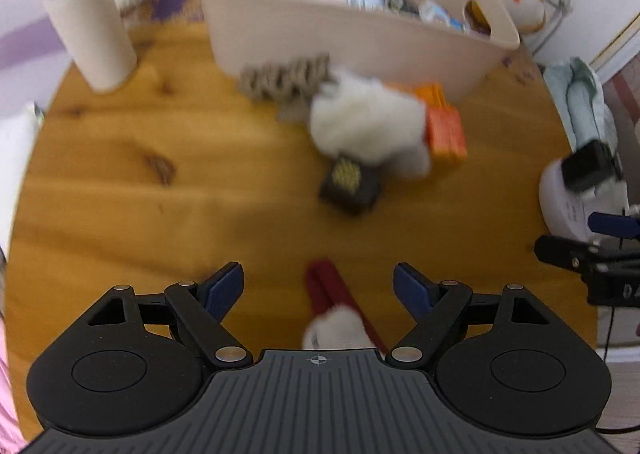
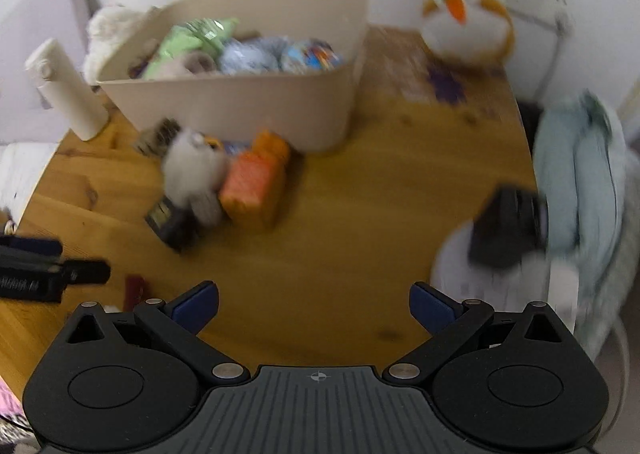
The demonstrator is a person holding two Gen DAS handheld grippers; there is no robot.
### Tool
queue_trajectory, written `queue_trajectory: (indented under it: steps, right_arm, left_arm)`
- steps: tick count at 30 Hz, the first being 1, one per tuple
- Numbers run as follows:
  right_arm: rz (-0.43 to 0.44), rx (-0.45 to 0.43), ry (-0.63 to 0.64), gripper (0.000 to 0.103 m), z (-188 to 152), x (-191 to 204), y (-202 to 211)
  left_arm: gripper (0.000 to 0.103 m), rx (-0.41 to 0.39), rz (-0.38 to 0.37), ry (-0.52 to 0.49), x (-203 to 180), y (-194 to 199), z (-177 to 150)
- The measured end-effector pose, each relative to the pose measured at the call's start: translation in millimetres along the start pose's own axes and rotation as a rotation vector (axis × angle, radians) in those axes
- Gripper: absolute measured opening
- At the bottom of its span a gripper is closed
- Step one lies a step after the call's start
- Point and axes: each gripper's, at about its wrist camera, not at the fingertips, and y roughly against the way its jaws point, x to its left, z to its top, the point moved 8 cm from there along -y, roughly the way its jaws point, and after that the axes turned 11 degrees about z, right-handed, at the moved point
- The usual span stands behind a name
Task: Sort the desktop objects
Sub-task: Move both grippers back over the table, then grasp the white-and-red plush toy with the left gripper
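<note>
2 grippers, left (image 1: 318, 286) and right (image 2: 314, 304), are held with fingers spread, empty. Bin (image 1: 360, 38) partly filled; white plush (image 1: 364, 126), orange box (image 1: 446, 130), dark box (image 1: 350, 184) left on table (image 1: 120, 182) beside it.

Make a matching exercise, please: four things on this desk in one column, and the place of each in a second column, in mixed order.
Things:
1. green packet
2. orange box
3. cream bottle
4. red item

Places:
A. standing left of the bin
B. between the open left gripper fingers
C. inside the beige bin
D. on the table before the bin, beside the white plush

Pairs: 1-C, 2-D, 3-A, 4-B
</note>
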Motion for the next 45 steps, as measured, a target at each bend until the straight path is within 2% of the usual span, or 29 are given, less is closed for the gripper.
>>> queue_trajectory:
  steps: [5,9,12,14,16,17,22,28,30,33,45]
  right_arm:
    - [0.01,0.028,-0.111,0.103,-27.0,-12.5,-2.7]
    - [0.013,0.037,-0.129,0.103,-36.4,-12.4,-3.6]
    - [0.017,0.039,-0.125,0.103,-35.2,-10.8,-3.6]
    - [0.012,0.037,-0.116,0.103,-33.2,-8.9,-3.9]
    - [0.01,0.035,-0.111,0.103,-32.0,-6.6,-4.5]
    - [0.012,0.035,-0.109,0.103,-31.7,-5.3,-5.4]
    - [0.027,0.049,-0.09,0.103,-31.6,1.1,-12.1]
    - [0.035,0.053,-0.061,0.103,-23.0,4.7,-18.9]
    - [0.037,0.046,-0.061,0.103,-16.6,4.4,-21.8]
    - [0.035,0.03,-0.056,0.103,-3.1,4.9,-27.1]
    - [0.03,-0.048,0.009,0.103,68.6,16.9,-58.1]
  left_arm:
    - [0.083,0.061,-0.009,0.006,-5.5,-5.3,-23.0]
    - [0.083,0.124,-0.018,-0.006,-14.6,-14.1,-39.7]
    - [0.083,0.125,0.004,-0.034,-19.5,-21.0,-48.9]
    - [0.079,0.146,0.01,-0.054,-21.9,-28.8,-56.7]
    - [0.065,0.176,0.009,-0.051,-22.3,-37.6,-62.5]
    - [0.063,0.19,0.01,-0.048,-22.3,-42.1,-64.6]
    - [0.063,0.106,0.049,-0.108,-27.2,-44.3,-56.1]
    - [0.059,0.077,0.066,-0.084,-18.4,-46.8,-43.0]
    - [0.053,0.071,0.073,-0.079,-16.1,-46.8,-40.2]
    - [0.049,0.07,0.068,-0.062,-10.6,-46.4,-38.4]
    - [0.047,0.056,0.063,0.012,6.7,-43.9,-37.7]
